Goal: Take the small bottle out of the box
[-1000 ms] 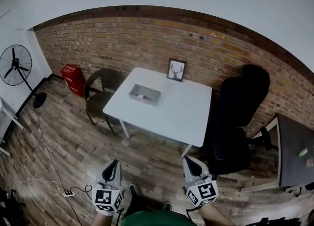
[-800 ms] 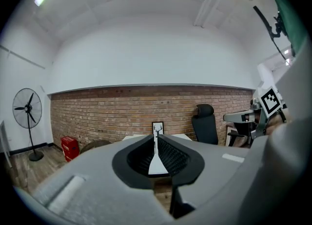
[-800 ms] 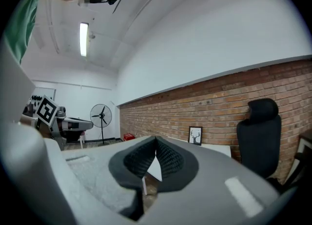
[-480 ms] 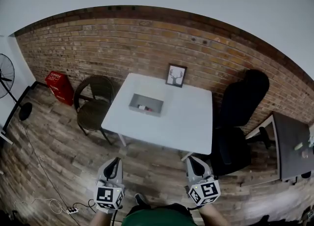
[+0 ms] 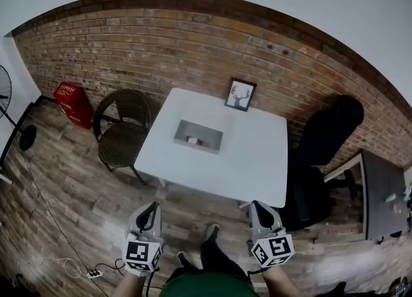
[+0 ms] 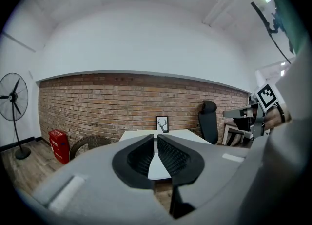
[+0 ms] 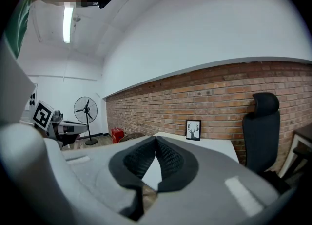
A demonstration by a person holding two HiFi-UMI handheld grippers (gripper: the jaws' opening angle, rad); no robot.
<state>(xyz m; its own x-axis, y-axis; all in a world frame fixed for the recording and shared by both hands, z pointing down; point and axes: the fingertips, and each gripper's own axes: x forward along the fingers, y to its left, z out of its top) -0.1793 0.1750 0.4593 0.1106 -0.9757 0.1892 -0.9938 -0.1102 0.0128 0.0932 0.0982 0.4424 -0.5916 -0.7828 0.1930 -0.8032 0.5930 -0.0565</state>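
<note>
Across the room stands a white table [image 5: 251, 160] with a grey open box [image 5: 198, 136] on it. A small item with a red part, probably the small bottle [image 5: 194, 140], lies inside the box; it is too small to make out. Low in the head view, well short of the table, my left gripper [image 5: 152, 207] and right gripper [image 5: 256, 205] hang side by side over the wooden floor. Both are shut with nothing between the jaws. The left gripper [image 6: 155, 141] points toward the table [image 6: 165, 135]. The right gripper [image 7: 156, 142] does too.
A framed deer picture [image 5: 240, 94] stands at the table's back edge by the brick wall. A wicker chair [image 5: 121, 136] is at the table's left, a black office chair [image 5: 322, 154] at its right. A red crate [image 5: 72, 102], a dark desk [image 5: 383, 192] and a power strip [image 5: 93, 274] are around.
The view has shifted toward the table, which now sits a little nearer and more central. A foot has come forward. Both grippers stay shut, low in the view.
</note>
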